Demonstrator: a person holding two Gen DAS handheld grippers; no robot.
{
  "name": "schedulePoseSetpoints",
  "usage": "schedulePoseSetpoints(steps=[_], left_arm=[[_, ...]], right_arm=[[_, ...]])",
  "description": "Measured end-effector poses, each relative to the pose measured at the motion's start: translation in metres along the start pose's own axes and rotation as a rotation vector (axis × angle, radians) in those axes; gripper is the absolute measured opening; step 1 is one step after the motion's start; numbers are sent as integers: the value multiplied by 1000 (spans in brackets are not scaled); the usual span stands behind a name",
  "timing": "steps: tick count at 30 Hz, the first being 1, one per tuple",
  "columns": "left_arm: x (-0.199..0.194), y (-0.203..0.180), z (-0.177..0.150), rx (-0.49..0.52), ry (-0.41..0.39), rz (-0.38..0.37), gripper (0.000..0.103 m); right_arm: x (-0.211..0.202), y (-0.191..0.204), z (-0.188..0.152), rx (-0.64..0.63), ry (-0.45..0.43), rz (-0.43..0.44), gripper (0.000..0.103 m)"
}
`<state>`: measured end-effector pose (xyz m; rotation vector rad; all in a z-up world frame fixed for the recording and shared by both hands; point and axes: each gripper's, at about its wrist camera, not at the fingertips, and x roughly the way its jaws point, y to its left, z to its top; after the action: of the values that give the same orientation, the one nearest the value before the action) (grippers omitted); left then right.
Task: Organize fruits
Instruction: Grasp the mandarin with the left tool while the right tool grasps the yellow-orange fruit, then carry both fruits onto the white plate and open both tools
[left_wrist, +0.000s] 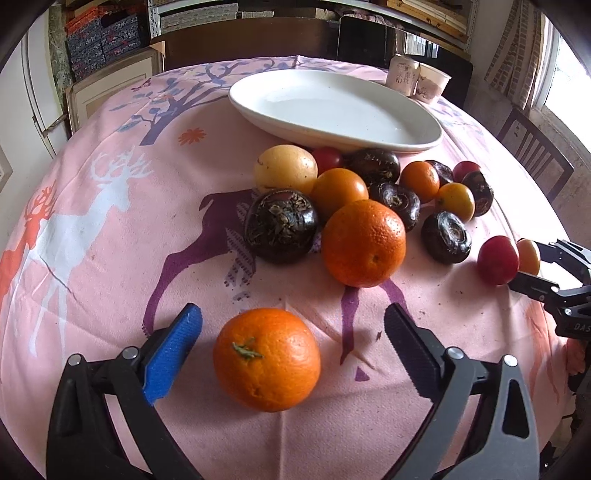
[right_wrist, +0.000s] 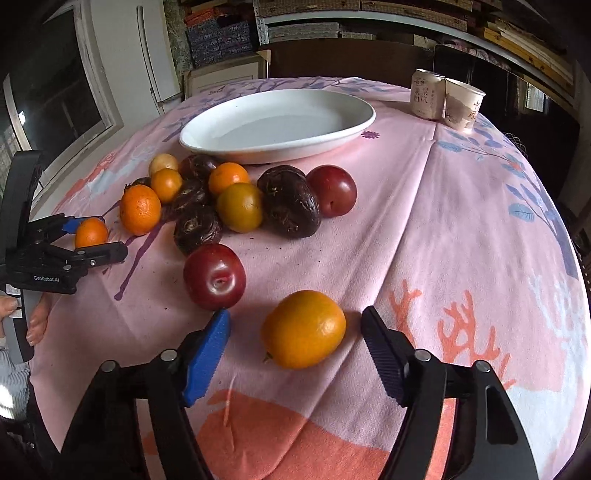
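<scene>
On the pink cloth an orange (left_wrist: 266, 360) lies between the fingers of my left gripper (left_wrist: 293, 310), which stands open with a gap on each side. A yellow-orange fruit (right_wrist: 303, 328) lies between the fingers of my right gripper (right_wrist: 296, 312), also open and not touching it. A red plum (right_wrist: 214, 275) sits just beyond its blue pad. Farther back, a pile of oranges, dark round fruits and plums (left_wrist: 364, 242) crowds in front of an empty white oval plate (left_wrist: 369, 142). Each gripper shows in the other's view, the left gripper (right_wrist: 110, 236) around its orange (right_wrist: 91, 232).
A drink can (right_wrist: 426, 94) and a paper cup (right_wrist: 463, 105) stand at the table's far right corner. A chair (left_wrist: 535, 155) stands beyond the right edge. A person's hand (right_wrist: 37, 321) holds the left gripper's handle. Shelves and boxes line the back wall.
</scene>
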<state>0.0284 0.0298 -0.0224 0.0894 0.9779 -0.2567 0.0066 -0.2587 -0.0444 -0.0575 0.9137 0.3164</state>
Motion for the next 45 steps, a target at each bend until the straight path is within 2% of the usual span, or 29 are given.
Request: schedulePoseSetpoints(steps=[1,5,9,12,15,20,24,28,30,32,33,34,35,36,41,45], left_arm=[[-2,-1,-1,10,-5,12,77],[-10,1,-10,51,-11,24,65],[-16,8,-16,42,-29,16,44],[-18,8,-15,32,-39,2,44],[-28,3,-6,37,-74,-25,44],[-37,-10,51,64,-160,-29,44],[-11,-15,108,37,-167,-34,44],[26,-15,139,12,-122,-36,44],[39,-14,144,9,-103,-41,44],[45,-12,147,9,-110,-43,52],[46,-12,147,10,-115,-44,62],[46,-11,146,12,-122,-47,66],[45,-10,146,15,-130,-49,73],[43,-10,145,17,-137,-47,75],[34,-1,135,16,-158,-22,75],[21,19,128,-46,-193,-4,76]], right_arm=[[-1,-1,0,1,-3,1,63],[-3,-5,-4,6,-9,-11,43],[-5,-7,-6,10,-18,7,40],[-9,-9,-6,18,-41,24,40],[-22,-18,0,70,-103,52,40],[-38,-23,54,99,-231,67,40],[-12,-16,111,107,-242,94,40],[35,-12,149,125,-189,108,40],[57,-12,157,131,-160,108,40],[69,-13,159,135,-130,103,41],[71,-14,158,136,-130,103,41],[71,-16,157,143,-136,101,43],[70,-19,157,154,-144,99,51],[68,-21,155,163,-154,104,55],[59,-28,148,181,-176,118,55],[43,-41,138,227,-216,127,55]])
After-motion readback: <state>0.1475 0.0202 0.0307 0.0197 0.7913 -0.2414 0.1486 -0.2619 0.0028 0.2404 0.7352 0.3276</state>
